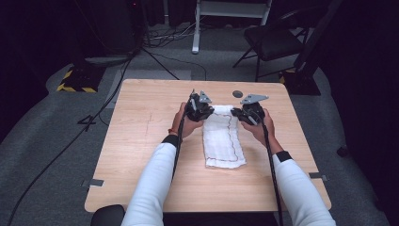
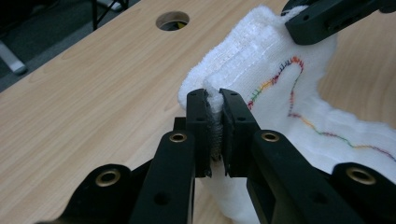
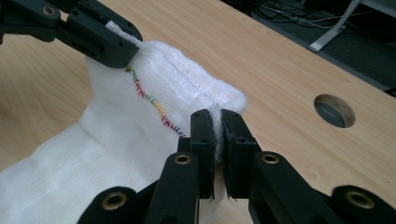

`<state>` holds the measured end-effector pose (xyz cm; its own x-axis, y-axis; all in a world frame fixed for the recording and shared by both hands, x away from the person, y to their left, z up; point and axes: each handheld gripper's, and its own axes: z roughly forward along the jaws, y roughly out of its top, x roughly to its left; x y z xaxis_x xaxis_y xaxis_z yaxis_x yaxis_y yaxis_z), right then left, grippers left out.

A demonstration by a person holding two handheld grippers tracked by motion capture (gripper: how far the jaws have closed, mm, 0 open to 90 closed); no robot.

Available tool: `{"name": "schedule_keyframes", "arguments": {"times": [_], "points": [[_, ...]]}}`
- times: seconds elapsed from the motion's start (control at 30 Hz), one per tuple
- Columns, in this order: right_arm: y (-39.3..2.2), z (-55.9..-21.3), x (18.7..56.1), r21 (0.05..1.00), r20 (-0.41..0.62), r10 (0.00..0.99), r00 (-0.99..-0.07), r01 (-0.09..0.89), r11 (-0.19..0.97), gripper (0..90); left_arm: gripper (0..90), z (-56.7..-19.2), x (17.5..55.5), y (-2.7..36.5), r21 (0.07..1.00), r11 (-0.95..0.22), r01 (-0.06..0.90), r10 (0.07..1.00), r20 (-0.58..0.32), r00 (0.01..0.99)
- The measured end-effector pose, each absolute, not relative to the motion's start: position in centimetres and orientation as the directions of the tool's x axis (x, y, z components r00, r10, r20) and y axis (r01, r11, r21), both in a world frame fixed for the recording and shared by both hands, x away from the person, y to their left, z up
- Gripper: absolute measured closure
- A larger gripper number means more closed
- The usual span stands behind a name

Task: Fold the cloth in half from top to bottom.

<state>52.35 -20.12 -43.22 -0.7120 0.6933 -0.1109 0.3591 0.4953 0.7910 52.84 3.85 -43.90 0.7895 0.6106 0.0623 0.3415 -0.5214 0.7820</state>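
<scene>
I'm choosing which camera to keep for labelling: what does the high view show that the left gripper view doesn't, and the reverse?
High view alone: the whole white cloth lying lengthwise on the table, both forearms, and the chair beyond. Left gripper view alone: the left hand-held gripper with its jaws pinched on a cloth corner, and the multicoloured stitching close up. Both share the cloth, the round table hole and the right hand-held gripper.

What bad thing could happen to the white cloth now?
Both grippers pinch only thin corners of the white cloth: the left gripper and right gripper are shut on its far edge, so a corner might slip out when lifted. Pulling the hands apart could also strain the coloured stitching. The dragged cloth might snag at the table's hole.
</scene>
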Motion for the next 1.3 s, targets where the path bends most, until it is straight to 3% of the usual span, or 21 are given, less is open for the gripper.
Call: {"name": "schedule_keyframes", "arguments": {"times": [0.27,0.63,1.3], "points": [[-20.9,-44.1,50.3,0.791,-0.089,0.631,-0.771,0.330,0.515,84.4,80.4,-44.9,50.6,4.7,0.796,-0.506,0.334,0.555,0.004,0.832],[-22.3,-44.1,47.9,0.792,-0.078,0.583,-0.808,0.305,0.529,84.4,78.5,-44.4,46.9,4.3,0.778,-0.572,0.261,0.458,0.038,0.888],[-23.7,-44.8,42.9,0.756,-0.072,0.491,-0.868,0.274,0.595,84.2,80.2,-45.3,42.4,4.8,0.722,-0.655,0.221,0.336,0.017,0.942]]}}
